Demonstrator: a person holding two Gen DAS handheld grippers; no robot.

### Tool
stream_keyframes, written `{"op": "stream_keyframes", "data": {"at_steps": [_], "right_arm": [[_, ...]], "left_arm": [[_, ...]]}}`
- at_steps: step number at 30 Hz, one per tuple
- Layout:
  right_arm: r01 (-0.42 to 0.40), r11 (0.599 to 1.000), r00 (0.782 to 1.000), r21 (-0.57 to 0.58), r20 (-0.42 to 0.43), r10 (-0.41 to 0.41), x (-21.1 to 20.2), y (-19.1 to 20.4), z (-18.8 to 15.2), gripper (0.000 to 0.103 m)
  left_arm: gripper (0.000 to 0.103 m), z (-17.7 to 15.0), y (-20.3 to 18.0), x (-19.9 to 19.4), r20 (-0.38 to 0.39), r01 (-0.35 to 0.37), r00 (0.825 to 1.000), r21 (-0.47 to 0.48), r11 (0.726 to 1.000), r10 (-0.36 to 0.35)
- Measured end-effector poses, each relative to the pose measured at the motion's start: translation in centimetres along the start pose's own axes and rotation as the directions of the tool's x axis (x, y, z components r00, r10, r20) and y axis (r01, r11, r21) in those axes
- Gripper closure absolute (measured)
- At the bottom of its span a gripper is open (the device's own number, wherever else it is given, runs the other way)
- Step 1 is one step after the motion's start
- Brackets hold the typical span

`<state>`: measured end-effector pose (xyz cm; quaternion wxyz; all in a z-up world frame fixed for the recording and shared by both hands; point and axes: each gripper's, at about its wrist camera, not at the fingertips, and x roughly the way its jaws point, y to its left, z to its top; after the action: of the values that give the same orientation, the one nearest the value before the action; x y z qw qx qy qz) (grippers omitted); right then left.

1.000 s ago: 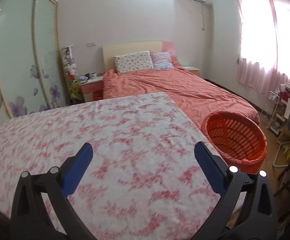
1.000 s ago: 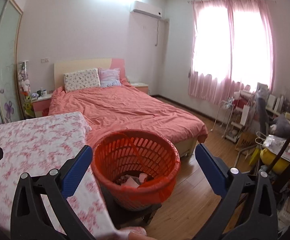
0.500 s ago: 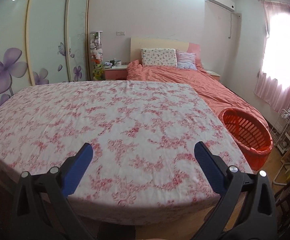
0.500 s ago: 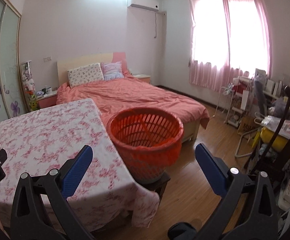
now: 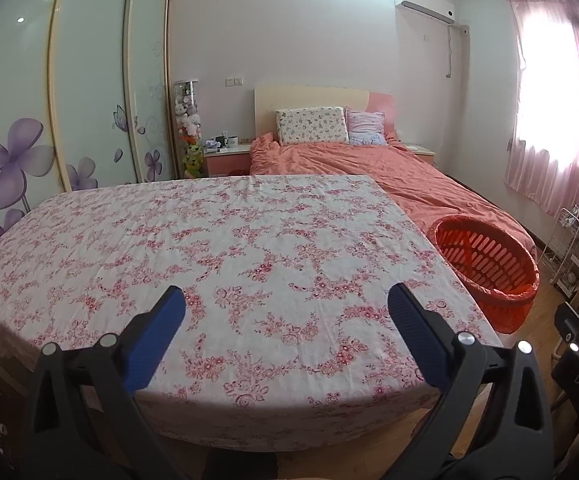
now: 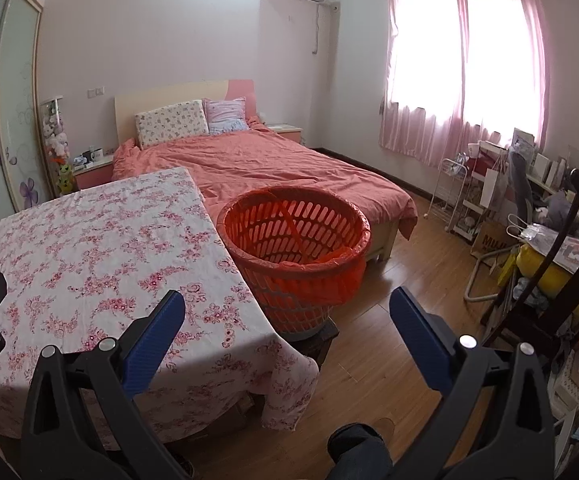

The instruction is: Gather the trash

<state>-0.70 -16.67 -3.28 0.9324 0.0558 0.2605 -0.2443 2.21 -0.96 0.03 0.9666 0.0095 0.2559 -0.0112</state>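
An orange slatted basket [image 6: 295, 250] lined with an orange bag stands on a low dark stool at the right edge of the table; it also shows in the left wrist view [image 5: 487, 268]. Its bottom is hidden. The table [image 5: 225, 248] has a pink floral cloth with no loose trash in sight. My left gripper [image 5: 287, 312] is open and empty above the table's near edge. My right gripper [image 6: 287, 312] is open and empty, held back from the basket above the table corner and floor.
A bed with an orange cover [image 6: 273, 168] lies behind the table. A wardrobe with flower doors [image 5: 69, 92] is at left. A cluttered desk, chair and wire rack [image 6: 537, 216] stand at right. Wooden floor [image 6: 401, 280] lies between basket and desk.
Both grippers have pulled back and up from the table and basket. The basket's inside with trash, seen earlier from above, is now hidden. Both stay open.
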Motion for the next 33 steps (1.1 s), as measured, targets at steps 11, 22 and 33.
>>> {"op": "stream_keyframes", "data": {"at_steps": [11, 22, 33], "right_arm": [[-0.006, 1.0, 1.0, 0.015, -0.031, 0.006, 0.1, -0.2, 0.1, 0.002], [-0.003, 0.999, 1.0, 0.033, -0.024, 0.004, -0.1, -0.8, 0.3, 0.002], [-0.01, 0.999, 1.0, 0.045, -0.009, 0.01, -0.3, -1.0, 0.7, 0.002]], "left_arm": [[0.004, 0.1, -0.8, 0.0, -0.009, 0.008, 1.0, 0.017, 1.0, -0.008], [0.004, 0.5, -1.4, -0.4, 0.004, 0.028, 1.0, 0.023, 0.999, -0.028], [0.004, 1.0, -2.0, -0.8, 0.021, 0.038, 0.999, 0.027, 0.999, -0.039]]}}
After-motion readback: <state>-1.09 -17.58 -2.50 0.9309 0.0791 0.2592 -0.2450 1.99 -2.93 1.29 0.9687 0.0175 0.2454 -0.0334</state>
